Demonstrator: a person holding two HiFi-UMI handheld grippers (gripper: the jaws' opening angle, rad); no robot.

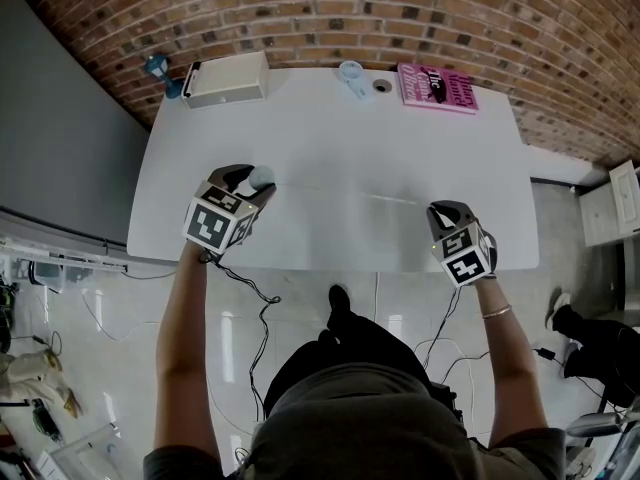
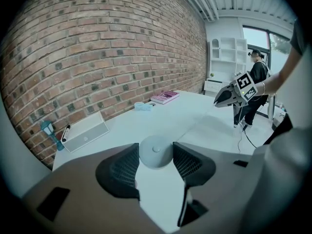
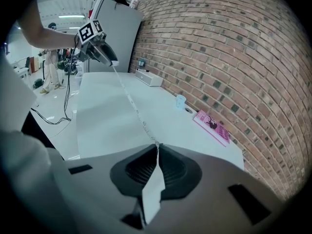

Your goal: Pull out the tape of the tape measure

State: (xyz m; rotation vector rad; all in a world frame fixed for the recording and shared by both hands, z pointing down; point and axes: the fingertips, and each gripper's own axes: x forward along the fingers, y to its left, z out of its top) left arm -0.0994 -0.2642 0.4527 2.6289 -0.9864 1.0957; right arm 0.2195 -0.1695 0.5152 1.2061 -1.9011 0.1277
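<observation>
Your left tongs (image 1: 252,182) grasp the round pale-grey tape measure (image 2: 156,152) over the white desk (image 1: 340,138). Your right tongs (image 3: 157,167) are clenched on its thin white tape (image 3: 131,101), which stretches between them.

white table (image 1: 330,138), box (image 1: 227,78), pink book (image 1: 437,88)

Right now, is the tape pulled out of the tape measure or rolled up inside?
Pulled out: the tape runs from the round case held in the left tool to the right tool, shut on its end.

Left gripper (image 1: 258,180) jaws clamped wide, right gripper (image 1: 441,211) jaws pinched tight
</observation>
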